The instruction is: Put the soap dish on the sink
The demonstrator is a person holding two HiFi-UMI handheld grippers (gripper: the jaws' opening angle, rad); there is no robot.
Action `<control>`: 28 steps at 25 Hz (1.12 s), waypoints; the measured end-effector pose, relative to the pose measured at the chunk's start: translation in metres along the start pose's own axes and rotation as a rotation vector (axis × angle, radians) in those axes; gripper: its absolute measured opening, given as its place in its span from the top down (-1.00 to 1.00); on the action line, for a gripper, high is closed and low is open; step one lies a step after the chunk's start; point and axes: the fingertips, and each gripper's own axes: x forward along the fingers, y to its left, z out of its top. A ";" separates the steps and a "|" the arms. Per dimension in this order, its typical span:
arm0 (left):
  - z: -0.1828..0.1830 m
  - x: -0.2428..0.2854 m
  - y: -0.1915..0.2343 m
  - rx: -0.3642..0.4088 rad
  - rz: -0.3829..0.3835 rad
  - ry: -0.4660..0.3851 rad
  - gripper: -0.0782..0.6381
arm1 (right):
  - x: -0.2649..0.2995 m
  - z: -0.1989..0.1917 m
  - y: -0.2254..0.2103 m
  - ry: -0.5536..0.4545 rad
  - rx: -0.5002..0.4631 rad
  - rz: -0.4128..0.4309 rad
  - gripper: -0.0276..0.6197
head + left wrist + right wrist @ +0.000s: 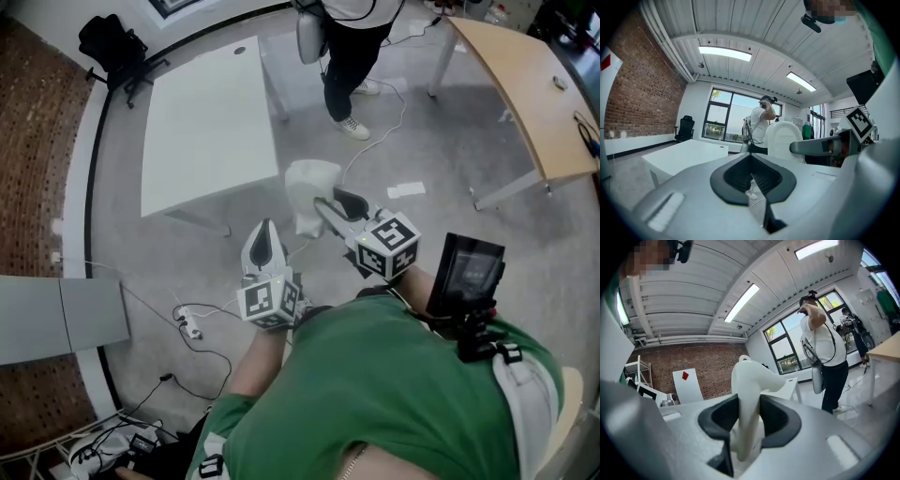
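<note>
The soap dish (749, 380) is in the right tongs (749, 414). It stands on its edge between the two dark pads, which press on it from both sides, so these tongs are closed on it and are quite wide. I cannot tell if something is inside the dish.

The dish is white and smooth, with a curved, rounded shape and a small knob at its top. In the head view it hangs in the air above the grey floor (422, 159), in front of the person in the green shirt (394, 394), near the corner of a white desk (206, 122).

The left tongs (752, 177) are just beside the right ones, a little lower in the head view. Their jaws stand a little apart and only the floor shows through the gap, so they hold nothing.

A second person (354, 56) stands further away, between the white desk and a wooden desk (525, 84).
</note>
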 end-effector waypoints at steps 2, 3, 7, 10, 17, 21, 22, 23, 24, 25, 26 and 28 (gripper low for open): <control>0.005 0.004 0.022 0.002 -0.015 0.000 0.77 | 0.020 0.004 0.011 -0.005 -0.006 -0.009 0.52; 0.009 0.006 0.036 0.000 -0.020 -0.002 0.77 | 0.032 0.005 0.018 -0.005 -0.009 -0.013 0.52; 0.024 0.011 0.079 -0.013 -0.034 -0.011 0.77 | 0.072 0.010 0.041 -0.001 -0.018 -0.025 0.52; 0.026 0.009 0.106 -0.015 -0.041 -0.011 0.77 | 0.094 0.008 0.057 0.002 -0.023 -0.030 0.52; 0.027 0.001 0.168 -0.011 -0.044 -0.020 0.77 | 0.141 0.000 0.091 0.000 -0.021 -0.038 0.52; 0.034 -0.011 0.231 -0.025 -0.032 -0.018 0.77 | 0.190 -0.011 0.129 0.004 -0.020 -0.044 0.52; 0.033 -0.013 0.244 -0.026 -0.029 -0.018 0.77 | 0.201 -0.014 0.135 0.006 -0.021 -0.043 0.52; 0.031 -0.013 0.252 -0.025 -0.026 -0.020 0.77 | 0.207 -0.016 0.138 0.009 -0.021 -0.041 0.52; 0.029 -0.014 0.255 -0.025 -0.022 -0.021 0.77 | 0.209 -0.018 0.139 0.012 -0.022 -0.039 0.52; 0.027 -0.015 0.254 -0.029 -0.016 -0.021 0.77 | 0.208 -0.020 0.138 0.015 -0.022 -0.036 0.52; 0.027 -0.016 0.252 -0.036 -0.010 -0.019 0.77 | 0.206 -0.021 0.138 0.019 -0.021 -0.032 0.52; 0.024 -0.017 0.252 -0.047 -0.002 -0.013 0.77 | 0.207 -0.023 0.138 0.029 -0.020 -0.027 0.52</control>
